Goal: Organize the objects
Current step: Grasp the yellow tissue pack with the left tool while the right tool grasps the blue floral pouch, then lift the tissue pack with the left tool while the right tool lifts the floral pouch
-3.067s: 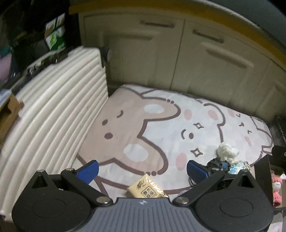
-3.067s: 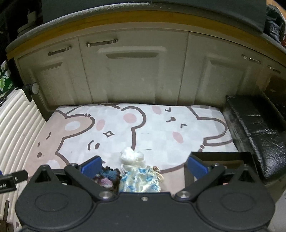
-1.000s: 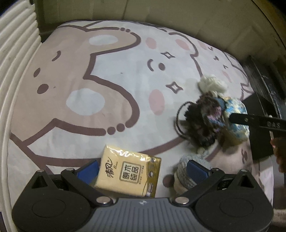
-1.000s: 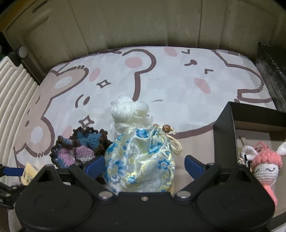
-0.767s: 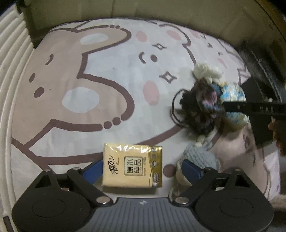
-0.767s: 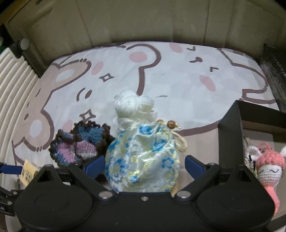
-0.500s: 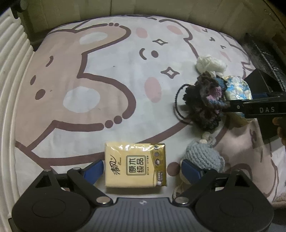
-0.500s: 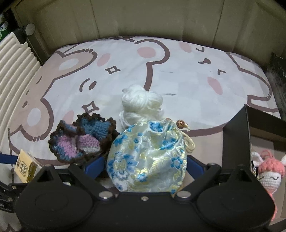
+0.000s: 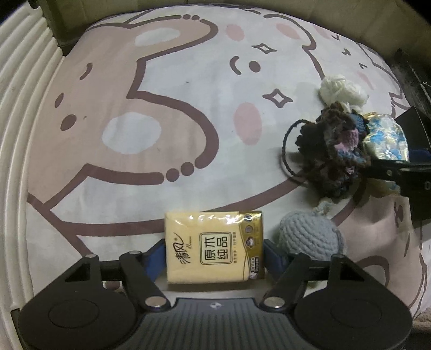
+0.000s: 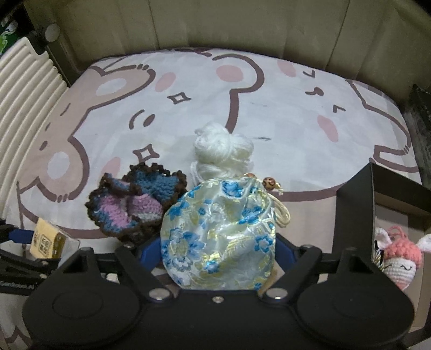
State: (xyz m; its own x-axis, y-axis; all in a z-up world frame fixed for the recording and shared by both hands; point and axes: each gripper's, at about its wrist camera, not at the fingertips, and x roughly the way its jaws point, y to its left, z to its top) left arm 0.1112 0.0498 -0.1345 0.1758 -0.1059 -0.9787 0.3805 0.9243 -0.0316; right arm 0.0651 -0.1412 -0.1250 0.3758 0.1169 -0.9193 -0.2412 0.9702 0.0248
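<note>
A yellow tissue pack (image 9: 212, 253) lies on the cartoon mat between the blue pads of my left gripper (image 9: 214, 258). Its jaws are closing and the pads meet the pack's two short sides. A floral satin pouch (image 10: 218, 231) sits between the pads of my right gripper (image 10: 216, 253). Those jaws are closing too, and I see no squeeze on the fabric. A dark crochet piece (image 10: 134, 199) and a white yarn ball (image 10: 223, 150) touch the pouch. A grey-blue crochet ball (image 9: 309, 237) lies right of the pack.
A black open box (image 10: 353, 212) stands at the right with a pink crochet doll (image 10: 401, 261) inside. A white ribbed case (image 9: 18, 107) borders the mat (image 9: 161, 107) on the left. Cabinet doors (image 10: 215, 24) close the far side.
Both grippers came down over the mat and their jaws narrowed. The left pads now flank the tissue pack closely; the right pads have drawn in beside the pouch.
</note>
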